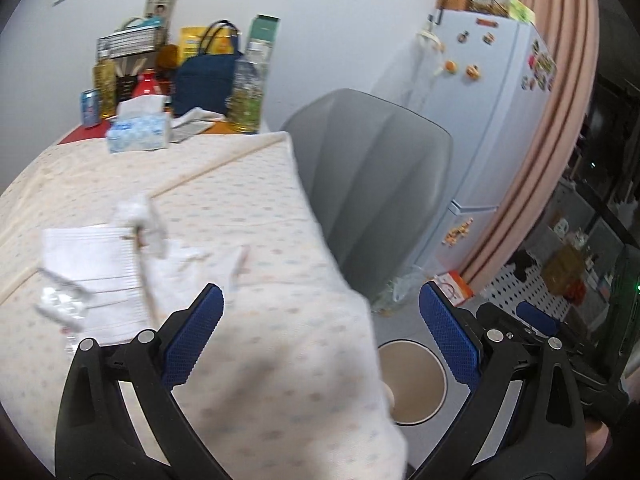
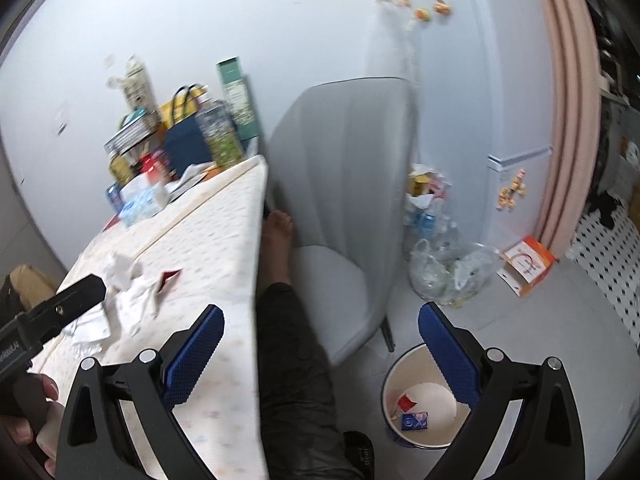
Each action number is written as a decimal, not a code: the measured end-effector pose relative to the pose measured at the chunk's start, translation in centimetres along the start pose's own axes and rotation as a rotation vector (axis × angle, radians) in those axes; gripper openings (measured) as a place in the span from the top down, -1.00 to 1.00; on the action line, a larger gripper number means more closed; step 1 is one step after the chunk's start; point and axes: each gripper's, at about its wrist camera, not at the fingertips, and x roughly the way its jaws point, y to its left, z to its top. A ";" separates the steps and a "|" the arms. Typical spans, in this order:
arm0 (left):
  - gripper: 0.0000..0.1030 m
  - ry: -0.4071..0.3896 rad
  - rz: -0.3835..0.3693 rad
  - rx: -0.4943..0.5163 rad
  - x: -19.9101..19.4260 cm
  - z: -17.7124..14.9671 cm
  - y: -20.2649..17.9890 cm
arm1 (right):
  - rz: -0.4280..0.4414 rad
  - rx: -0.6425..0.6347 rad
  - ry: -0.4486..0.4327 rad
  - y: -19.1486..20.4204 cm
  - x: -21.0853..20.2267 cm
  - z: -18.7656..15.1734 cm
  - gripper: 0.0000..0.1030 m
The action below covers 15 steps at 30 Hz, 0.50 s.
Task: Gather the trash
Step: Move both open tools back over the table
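Observation:
Crumpled white tissues (image 1: 142, 220) lie on the dotted tablecloth (image 1: 248, 200), with a sheet of paper (image 1: 94, 276), a chopstick-like stick (image 1: 146, 280) and clear plastic wrap (image 1: 60, 306). In the right wrist view the tissues (image 2: 124, 280) sit beside a small red wrapper (image 2: 168, 278). A round bin (image 2: 420, 396) on the floor holds a red scrap and a blue packet; it also shows in the left wrist view (image 1: 412, 384). My left gripper (image 1: 320, 320) is open and empty over the table's near corner. My right gripper (image 2: 320, 340) is open and empty, above the table edge and bin.
A grey chair (image 1: 380, 168) stands at the table's right side. A tissue box (image 1: 138, 130), bottles, a can and a blue bag (image 1: 206, 80) crowd the far end. A fridge (image 1: 488, 120), a plastic trash bag (image 2: 452, 272) and an orange box (image 2: 528, 264) stand beyond. A person's leg (image 2: 292, 320) is under the table.

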 end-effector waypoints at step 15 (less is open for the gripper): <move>-0.89 0.002 0.101 -0.147 -4.3 -2.3 11.5 | 0.127 -0.138 0.065 10.7 1.5 -1.0 -0.85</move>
